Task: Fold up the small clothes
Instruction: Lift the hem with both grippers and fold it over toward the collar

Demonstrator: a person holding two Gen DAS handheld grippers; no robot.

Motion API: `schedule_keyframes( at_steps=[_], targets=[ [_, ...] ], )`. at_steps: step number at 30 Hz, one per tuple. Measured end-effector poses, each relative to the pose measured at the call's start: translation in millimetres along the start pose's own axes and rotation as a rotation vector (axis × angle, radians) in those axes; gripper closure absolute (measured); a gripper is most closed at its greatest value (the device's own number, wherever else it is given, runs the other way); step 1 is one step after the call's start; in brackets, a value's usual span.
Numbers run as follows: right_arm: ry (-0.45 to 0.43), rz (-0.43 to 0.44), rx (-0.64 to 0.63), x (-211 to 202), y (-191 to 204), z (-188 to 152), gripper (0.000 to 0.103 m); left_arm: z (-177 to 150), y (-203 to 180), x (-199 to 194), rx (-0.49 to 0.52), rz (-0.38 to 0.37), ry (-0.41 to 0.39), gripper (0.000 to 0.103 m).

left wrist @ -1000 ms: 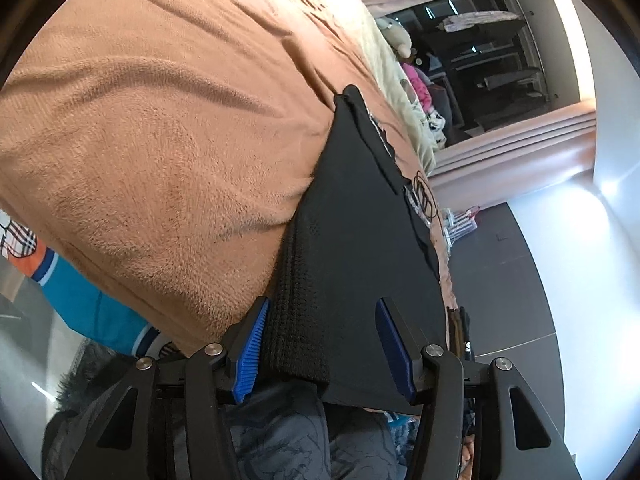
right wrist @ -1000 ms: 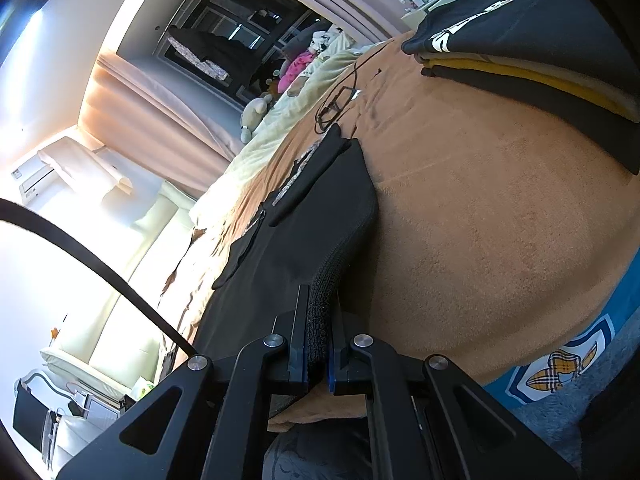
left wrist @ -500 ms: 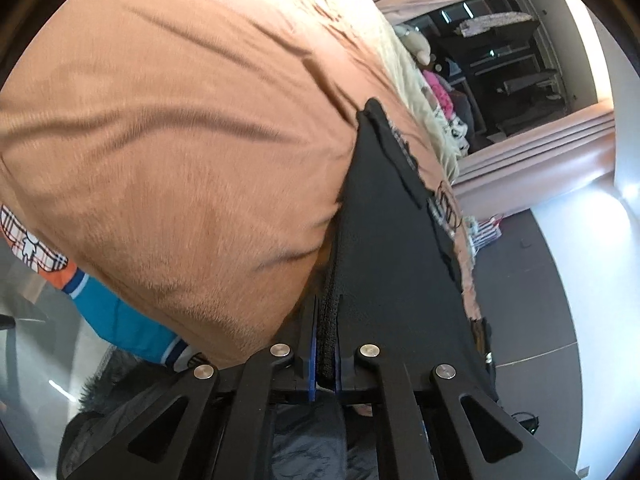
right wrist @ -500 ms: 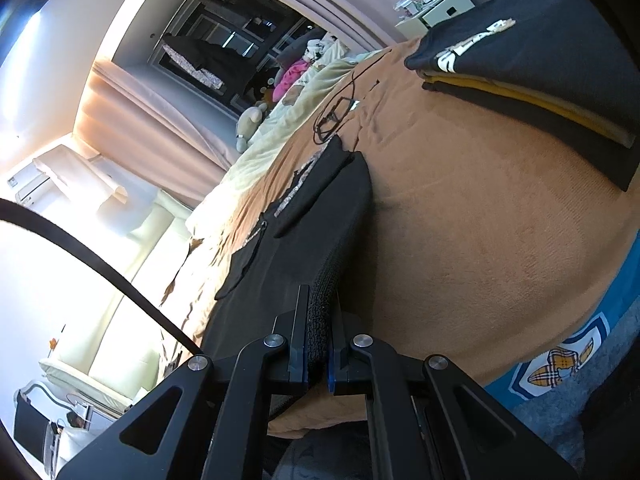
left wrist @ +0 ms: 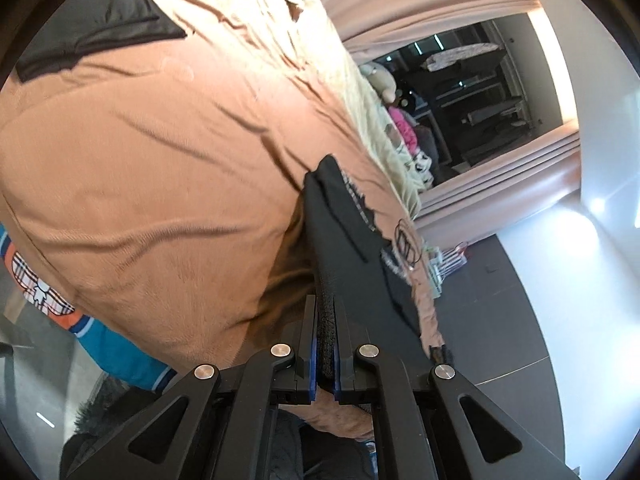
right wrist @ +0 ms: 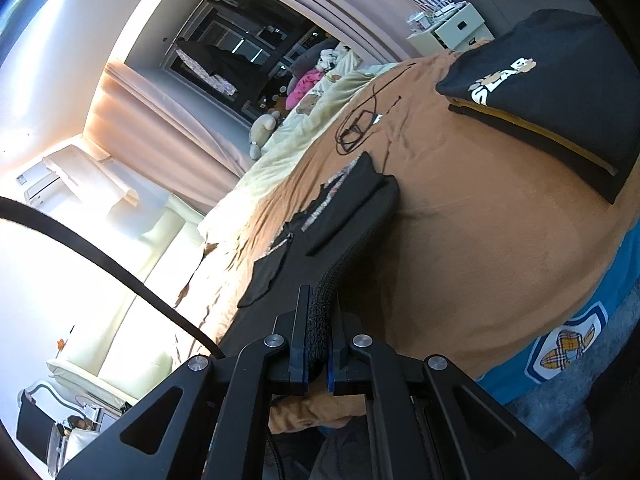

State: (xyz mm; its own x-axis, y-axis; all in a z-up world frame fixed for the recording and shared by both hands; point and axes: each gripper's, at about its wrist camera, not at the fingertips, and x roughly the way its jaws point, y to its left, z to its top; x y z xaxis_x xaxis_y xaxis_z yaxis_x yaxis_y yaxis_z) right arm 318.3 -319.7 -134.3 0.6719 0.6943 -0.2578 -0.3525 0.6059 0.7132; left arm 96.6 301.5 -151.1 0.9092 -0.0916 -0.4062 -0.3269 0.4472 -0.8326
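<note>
Plainly, we have our left gripper [left wrist: 327, 344] and right gripper [right wrist: 318, 340] each clenched on the ribbed hem of the black garment [left wrist: 352, 280], which stretches ahead of both claws over the brown blanket [left wrist: 160, 184]. Right of the right claw sits a folded stack [right wrist: 560, 96]; its far edge is cut off.

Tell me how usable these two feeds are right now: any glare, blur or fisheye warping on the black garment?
Left wrist: slight motion blur on the brown blanket, black garment sharp near the left gripper, edges bowed. Right wrist: strong blown-out glare at left over the sofa; garment hem in the right gripper stays crisp.
</note>
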Motion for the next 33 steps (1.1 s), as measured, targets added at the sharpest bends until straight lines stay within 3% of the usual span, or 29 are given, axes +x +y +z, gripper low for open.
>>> schedule_keyframes(
  at_steps=[8, 19, 33],
  targets=[
    [0.003, 0.016, -0.002, -23, 13, -7, 0.101, 1, -18, -50, 0.009, -0.006, -0.028, 0.098],
    [0.011, 0.102, 0.018, -45, 24, -16, 0.101, -9, -33, -127, 0.000, 0.000, -0.085, 0.098],
    [-0.010, 0.177, 0.004, -54, -2, -28, 0.101, -30, -43, -192, 0.029, -0.038, -0.129, 0.098]
  ],
)
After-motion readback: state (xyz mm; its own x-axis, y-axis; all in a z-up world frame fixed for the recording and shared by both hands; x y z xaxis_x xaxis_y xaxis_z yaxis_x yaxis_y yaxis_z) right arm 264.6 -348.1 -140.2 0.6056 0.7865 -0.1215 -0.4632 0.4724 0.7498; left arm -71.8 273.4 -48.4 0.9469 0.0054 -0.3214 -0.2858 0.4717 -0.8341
